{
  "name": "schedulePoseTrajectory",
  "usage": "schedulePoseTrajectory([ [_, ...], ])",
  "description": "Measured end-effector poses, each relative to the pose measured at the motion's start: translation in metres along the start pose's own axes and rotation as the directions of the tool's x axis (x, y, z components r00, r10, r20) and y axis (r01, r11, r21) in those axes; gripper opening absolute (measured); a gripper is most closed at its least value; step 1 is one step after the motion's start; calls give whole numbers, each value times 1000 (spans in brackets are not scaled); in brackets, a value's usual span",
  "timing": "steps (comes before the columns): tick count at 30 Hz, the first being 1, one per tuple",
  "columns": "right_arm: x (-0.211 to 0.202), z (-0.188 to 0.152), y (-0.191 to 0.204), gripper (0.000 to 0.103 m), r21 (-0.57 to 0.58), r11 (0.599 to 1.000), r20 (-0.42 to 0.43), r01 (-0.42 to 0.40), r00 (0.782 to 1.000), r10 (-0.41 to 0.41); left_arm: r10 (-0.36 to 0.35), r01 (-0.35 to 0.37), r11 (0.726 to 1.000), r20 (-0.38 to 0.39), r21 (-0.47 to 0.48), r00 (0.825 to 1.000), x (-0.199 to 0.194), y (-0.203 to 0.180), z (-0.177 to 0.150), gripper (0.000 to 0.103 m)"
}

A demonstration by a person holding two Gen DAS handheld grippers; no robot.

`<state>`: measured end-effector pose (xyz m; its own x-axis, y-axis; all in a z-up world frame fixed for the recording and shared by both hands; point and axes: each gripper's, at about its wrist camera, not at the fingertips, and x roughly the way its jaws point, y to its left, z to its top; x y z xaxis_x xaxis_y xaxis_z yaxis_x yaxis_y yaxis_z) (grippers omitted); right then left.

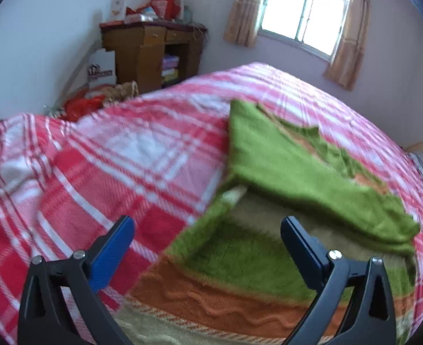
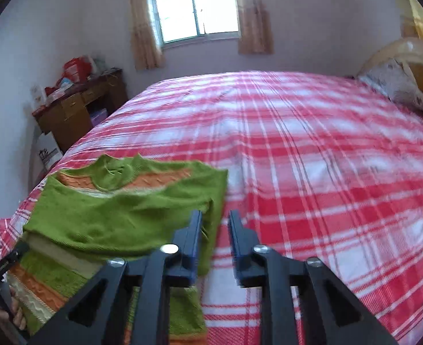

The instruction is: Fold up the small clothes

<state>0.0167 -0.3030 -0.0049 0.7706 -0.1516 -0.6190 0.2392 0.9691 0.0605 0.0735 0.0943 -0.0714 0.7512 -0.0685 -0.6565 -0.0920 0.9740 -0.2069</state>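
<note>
My left gripper (image 1: 207,224) is spread wide above the green sweater (image 1: 283,166) on the plaid bedspread's (image 1: 125,155) near left; my right gripper (image 2: 214,221), narrowly parted, grips nothing beside its right edge.

Sweater (image 2: 119,215) on plaid bed (image 2: 312,172)

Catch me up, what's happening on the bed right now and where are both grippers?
A person with two handheld grippers is folding a green and orange knit sweater on a bed with a red plaid blanket. Both sleeves already lie folded across the body. The left gripper is wide open above the sweater's lower part, holding nothing. The right gripper is partly open at the sweater's right edge, gripping nothing.
</note>
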Motion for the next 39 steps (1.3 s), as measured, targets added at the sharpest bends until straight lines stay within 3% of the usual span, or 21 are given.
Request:
schedulePoseTrajectory([
  [3, 6, 17, 17, 19, -38, 999, 19, -35, 999, 36, -40, 39, 999, 27, 27, 999, -7, -16, 21, 103],
  [5, 26, 24, 31, 19, -80, 995, -10, -61, 998, 60, 27, -29, 997, 30, 67, 999, 0, -32, 33, 103],
  [7, 53, 23, 40, 19, -86, 996, -71, -40, 997, 34, 70, -69, 992, -11, 103, 997, 19, -42, 38, 103],
  [9, 76, 14, 36, 19, -27, 999, -142, 20, 990, -24, 174, -168, 980, -53, 104, 983, 42, -39, 34, 100],
  [11, 105, -4, 26, 20, 105, 994, -244, 31, 970, -4, 240, -232, 969, -103, 88, 965, 62, -25, 27, 103],
  [12, 110, -12, 24, 20, 131, 991, -225, 20, 974, 10, 205, -201, 978, -98, 48, 974, 64, -16, 24, 103],
  [13, 108, -15, 30, 21, 79, 996, -176, 28, 984, -14, 176, -176, 984, -97, 11, 980, 63, -8, 24, 103],
  [18, 116, 1, 28, 22, 34, 999, -206, 13, 978, -5, 217, -217, 976, -94, 3, 972, 66, -6, 26, 103],
  [20, 100, 8, 25, 22, 61, 995, -146, 75, 987, -65, 226, -227, 974, -92, -1, 970, 67, -6, 26, 103],
  [21, 87, 9, 28, 22, 76, 995, -86, 63, 995, -56, 236, -237, 972, -90, 2, 968, 68, -8, 28, 103],
  [23, 78, 9, 40, 22, 66, 998, -50, 6, 999, -2, 255, -254, 967, -86, 16, 963, 69, -12, 27, 103],
  [25, 84, 6, 59, 22, 25, 996, -87, -82, 993, 83, 247, -247, 969, -87, 10, 965, 69, -10, 29, 103],
  [28, 112, -14, 75, 23, 3, 994, -234, -106, 967, 104, 228, -229, 973, -93, 1, 969, 71, -7, 29, 103],
  [30, 104, -20, 77, 24, -30, 993, -187, -111, 977, 103, 223, -224, 975, -94, 4, 970, 70, -7, 30, 103],
  [33, 78, -19, 71, 24, -39, 995, -234, -90, 969, 78, 146, -145, 989, -95, 15, 985, 62, -1, 28, 103],
  [36, 5, -26, 52, 24, -31, 987, -75, -156, 985, 154, 51, -42, 996, -106, 82, 993, 38, 6, 13, 103],
  [38, -52, -35, 38, 27, -83, 990, 23, -114, 993, 117, 9, 0, 996, -92, 94, 996, 13, 16, -4, 103],
  [39, -75, -41, 30, 35, -91, 992, 53, -90, 994, 95, -16, 23, 995, -75, 99, 997, -1, 21, -11, 103],
])
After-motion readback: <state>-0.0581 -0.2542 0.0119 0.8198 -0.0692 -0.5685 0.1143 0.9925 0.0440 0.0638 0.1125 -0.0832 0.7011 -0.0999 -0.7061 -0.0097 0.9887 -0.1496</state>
